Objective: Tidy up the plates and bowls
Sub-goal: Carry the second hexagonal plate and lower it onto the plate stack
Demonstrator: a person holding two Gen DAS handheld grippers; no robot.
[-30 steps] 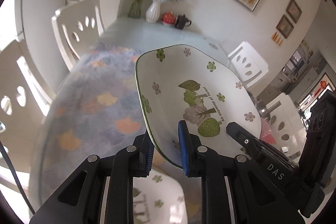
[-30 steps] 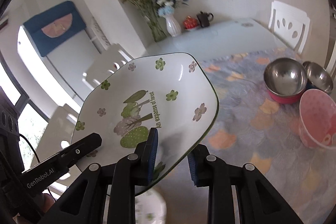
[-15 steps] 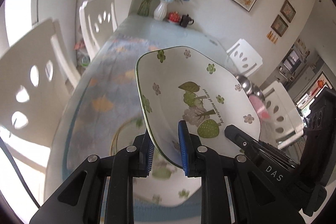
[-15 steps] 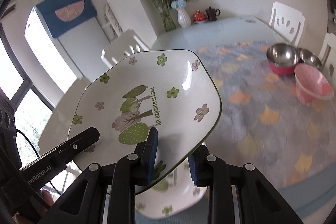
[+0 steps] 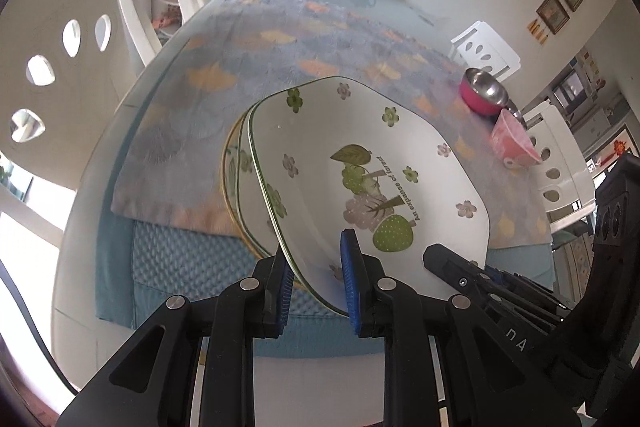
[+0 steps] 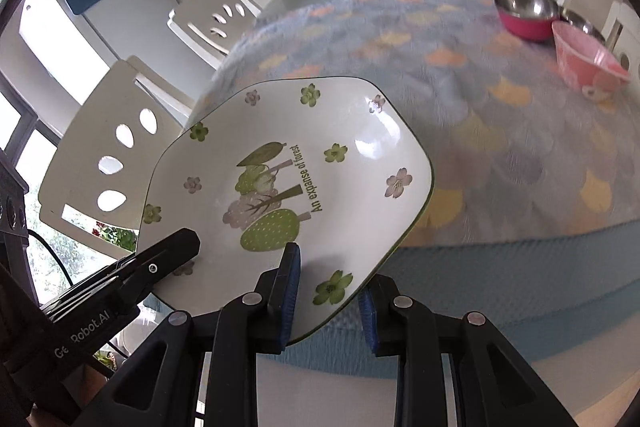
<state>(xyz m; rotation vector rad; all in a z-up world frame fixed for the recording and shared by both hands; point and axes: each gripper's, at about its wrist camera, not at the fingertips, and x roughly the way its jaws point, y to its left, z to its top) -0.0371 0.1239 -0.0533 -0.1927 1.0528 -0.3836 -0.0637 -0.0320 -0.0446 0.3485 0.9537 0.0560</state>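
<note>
Most of the stack of plates (image 5: 236, 183) on the table is hidden: from the left wrist view only thin rims, one yellow-edged and one green-edged, peek out to the left of the plate (image 5: 360, 163) held above them, and how many lie there cannot be told. In the right wrist view the stack does not show at all behind the held plate (image 6: 288, 179), and the cloth (image 6: 500, 115) is smeared with motion blur, so its pattern reads only as soft orange and yellow leaf shapes on grey-blue. The held plate is glossy white ceramic, many-sided with rounded corners and a fine green rim, printed with small flowers, trees and the words "An expanse of forest". It tilts over the near end of the table, above the stack and a quilted blue mat (image 5: 192, 267). The left gripper (image 5: 316, 281) pinches its near rim between blue ribbed pads, and the right gripper (image 6: 328, 297) clamps the same rim from its own side; each gripper's black body intrudes into the other's view. Far across the cloth sit a steel bowl with a pink outside (image 6: 524, 13), a second steel bowl (image 6: 580, 21) mostly hidden behind it, and a matte pink bowl (image 6: 588, 61) tipped on its side.
</note>
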